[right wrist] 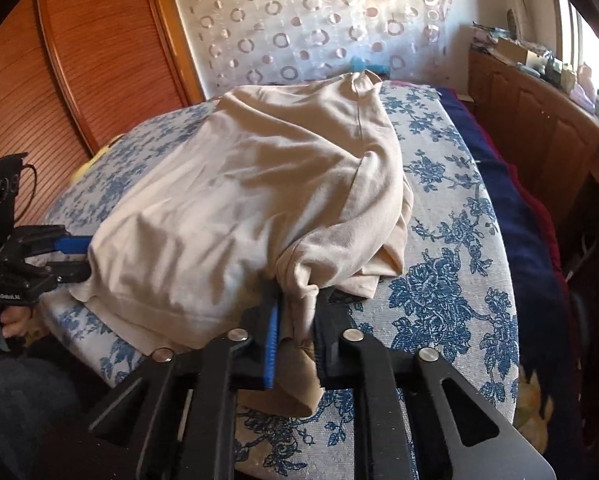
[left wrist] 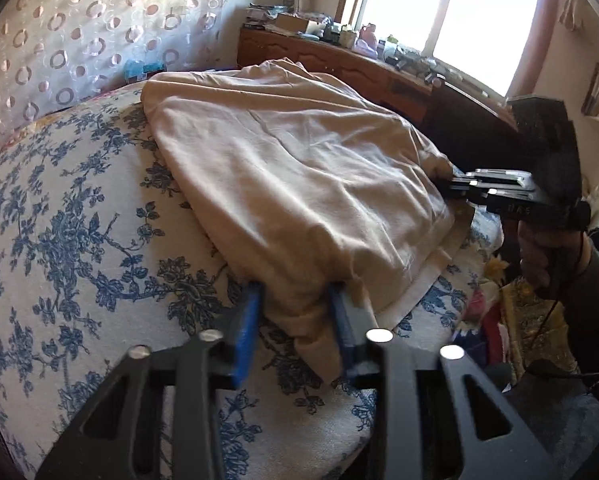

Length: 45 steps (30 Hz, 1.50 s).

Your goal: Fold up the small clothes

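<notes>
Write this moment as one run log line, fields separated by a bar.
step: grasp near edge | item: beige garment on floral cover | left gripper: shut on garment | right gripper: shut on garment | fold: not yet done

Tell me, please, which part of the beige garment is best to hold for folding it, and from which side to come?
Grip the beige garment at its near hem corners, coming from the near edge of the floral surface. The hem lies loose there, so the fingers can slide onto it. The left gripper and right gripper are both already shut on bunched cloth at those two corners.
</notes>
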{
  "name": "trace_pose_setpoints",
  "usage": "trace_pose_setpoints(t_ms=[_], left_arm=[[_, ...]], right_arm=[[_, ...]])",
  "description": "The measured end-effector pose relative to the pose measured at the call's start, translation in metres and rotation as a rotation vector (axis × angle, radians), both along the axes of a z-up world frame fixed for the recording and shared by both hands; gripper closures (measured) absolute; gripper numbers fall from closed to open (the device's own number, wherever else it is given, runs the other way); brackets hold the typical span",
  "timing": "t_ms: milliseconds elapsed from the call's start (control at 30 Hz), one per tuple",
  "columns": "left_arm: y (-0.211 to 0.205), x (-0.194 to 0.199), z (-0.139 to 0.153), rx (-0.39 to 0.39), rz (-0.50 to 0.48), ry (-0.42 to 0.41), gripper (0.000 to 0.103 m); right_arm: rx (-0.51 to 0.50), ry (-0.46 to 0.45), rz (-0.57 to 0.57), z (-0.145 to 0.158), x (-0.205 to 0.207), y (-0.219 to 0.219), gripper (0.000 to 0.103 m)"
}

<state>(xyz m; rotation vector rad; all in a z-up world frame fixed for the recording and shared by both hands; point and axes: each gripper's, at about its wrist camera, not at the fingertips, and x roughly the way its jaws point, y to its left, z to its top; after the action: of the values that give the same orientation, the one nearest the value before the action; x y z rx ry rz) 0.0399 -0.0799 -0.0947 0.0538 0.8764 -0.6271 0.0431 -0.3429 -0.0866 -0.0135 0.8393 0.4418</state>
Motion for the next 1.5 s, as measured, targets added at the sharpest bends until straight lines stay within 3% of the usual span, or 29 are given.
trace_pose_setpoints(t_ms=[100, 233, 367, 600, 700, 800, 833, 900, 967, 1033, 1067, 1267, 1500], left_arm=[[0.0, 0.003, 0.004, -0.036, -0.023, 0.017, 0.101], [0.01, 0.012, 0.033, -0.142, -0.013, -0.023, 0.102], [0.019, 0.041, 0.073, -0.188, 0.022, -0.087, 0.102], [0.034, 0.144, 0.11, -0.179, 0.124, -0.143, 0.102], [0.038, 0.199, 0.101, -0.139, 0.175, -0.126, 0.101], [0.046, 0.242, 0.087, -0.06, 0.264, -0.141, 0.09], [0.048, 0.249, 0.084, -0.059, 0.269, -0.141, 0.083], [0.054, 0.255, 0.077, -0.07, 0.254, -0.133, 0.08], [0.057, 0.254, 0.069, -0.054, 0.247, -0.139, 0.077], [0.056, 0.25, 0.062, -0.045, 0.228, -0.13, 0.074], [0.055, 0.248, 0.058, -0.04, 0.212, -0.119, 0.074], [0.034, 0.232, 0.049, -0.034, 0.132, -0.083, 0.071], [0.005, 0.248, 0.034, -0.013, 0.046, -0.027, 0.071]], right_arm=[[0.029, -0.02, 0.001, 0.005, -0.002, -0.002, 0.095], [0.072, -0.072, 0.013, 0.026, -0.003, -0.005, 0.096], [0.099, -0.141, 0.029, 0.062, 0.012, -0.005, 0.096], [0.051, -0.225, 0.043, 0.121, 0.102, 0.014, 0.097], [0.031, -0.193, 0.035, 0.125, 0.162, 0.022, 0.096], [0.018, -0.141, -0.008, 0.112, 0.222, 0.024, 0.094], [0.013, -0.13, -0.019, 0.108, 0.236, 0.024, 0.087], [-0.015, -0.099, -0.057, 0.097, 0.262, 0.022, 0.081], [-0.033, -0.103, -0.05, 0.092, 0.269, 0.02, 0.076], [-0.077, -0.126, -0.057, 0.09, 0.27, 0.017, 0.05], [-0.095, -0.142, -0.065, 0.09, 0.266, 0.014, 0.046], [-0.11, -0.161, -0.036, 0.088, 0.243, 0.0, 0.046], [-0.129, -0.076, 0.053, 0.063, 0.253, 0.012, 0.046]])
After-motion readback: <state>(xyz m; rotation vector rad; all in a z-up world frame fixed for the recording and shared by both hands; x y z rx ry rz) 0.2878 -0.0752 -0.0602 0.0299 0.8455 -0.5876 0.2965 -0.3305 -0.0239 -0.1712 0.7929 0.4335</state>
